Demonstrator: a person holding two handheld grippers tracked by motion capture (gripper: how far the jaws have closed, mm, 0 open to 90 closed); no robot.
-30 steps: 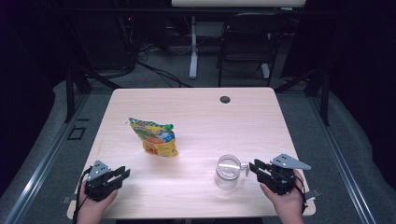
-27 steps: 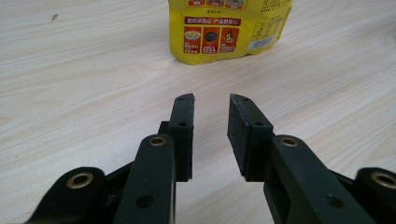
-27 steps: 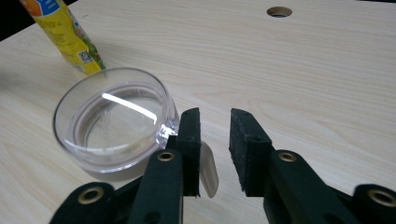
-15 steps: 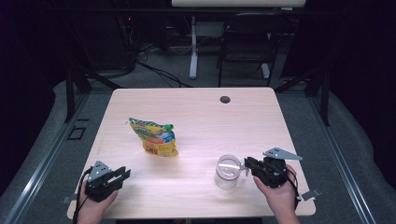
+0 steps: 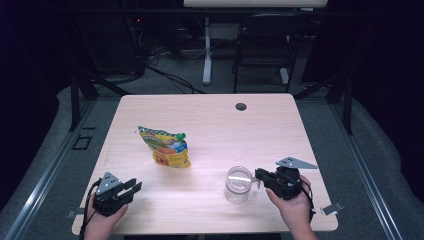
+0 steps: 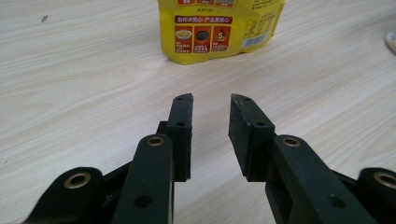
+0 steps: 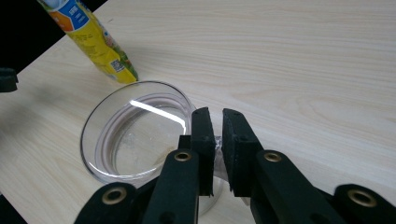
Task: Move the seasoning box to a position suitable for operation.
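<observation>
Near the table's five o'clock edge stands the clear round glass jar [image 5: 238, 184], its handle pinched between the right gripper [image 5: 258, 176], whose jaws have just been closing. At ten o'clock from it lies the yellow printed snack pouch [image 5: 165, 147]. At seven o'clock, the left gripper [image 5: 134, 186] rests half-open, empty, on the pale wooden table [image 5: 210, 125].

Jar [image 5: 238, 183] on table [image 5: 210, 125], snack bag [image 5: 165, 147] behind and left, right gripper [image 5: 259, 176] at jar's right rim

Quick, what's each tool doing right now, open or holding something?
Left tool: open, nothing between its jaws.
Right tool: jaws have just been closing, now shut on the rim of the glass jar.
</observation>
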